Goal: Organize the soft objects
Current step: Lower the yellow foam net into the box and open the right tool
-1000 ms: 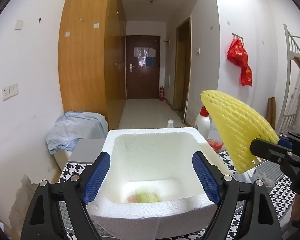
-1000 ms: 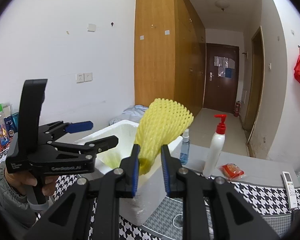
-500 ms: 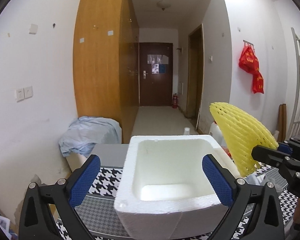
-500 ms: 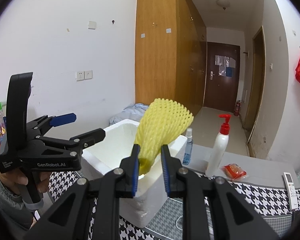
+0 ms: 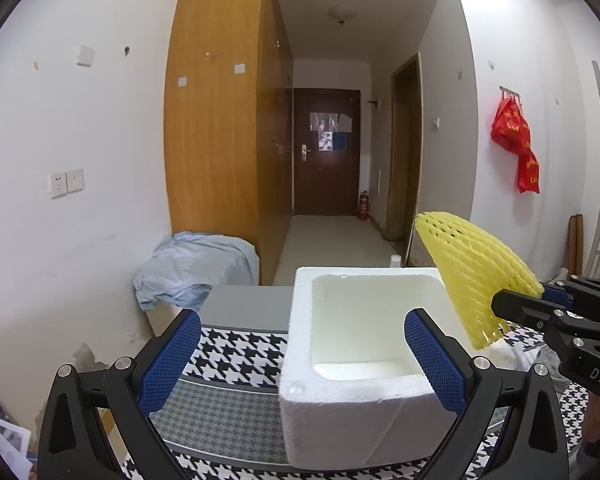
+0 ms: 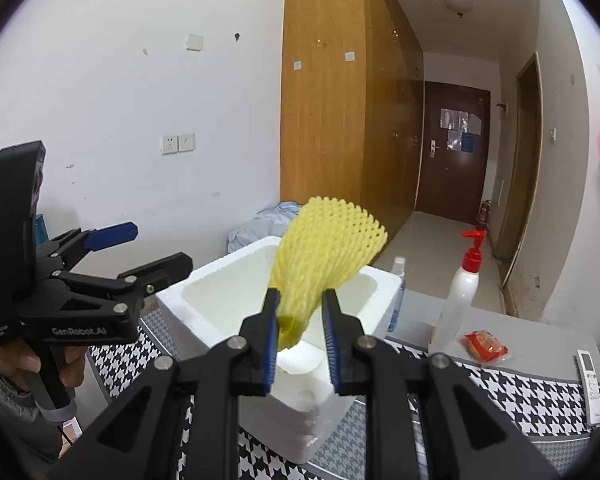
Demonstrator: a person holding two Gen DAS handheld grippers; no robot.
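Note:
My right gripper (image 6: 300,328) is shut on a yellow foam net sleeve (image 6: 328,248) and holds it upright above the near right rim of a white foam box (image 6: 228,276). The sleeve (image 5: 472,276) and right gripper (image 5: 540,298) show at the right of the left wrist view, over the box's (image 5: 340,400) right edge. My left gripper (image 5: 300,356) is open and empty, pulled back from the box, with its blue pads (image 5: 172,356) wide apart. The left gripper (image 6: 140,248) shows at the left of the right wrist view. The box's inside looks white; its floor is mostly hidden.
The box stands on a houndstooth cloth (image 5: 236,348) on a table. A red-pump bottle (image 6: 460,296), a small spray bottle (image 6: 396,296), a red packet (image 6: 484,346) and a remote (image 6: 590,384) lie to the right. A blue cloth heap (image 5: 188,268) lies behind at the left.
My left gripper has drawn back and up from the box, which now looks smaller and lies further off. The right gripper keeps the sleeve in nearly the same place.

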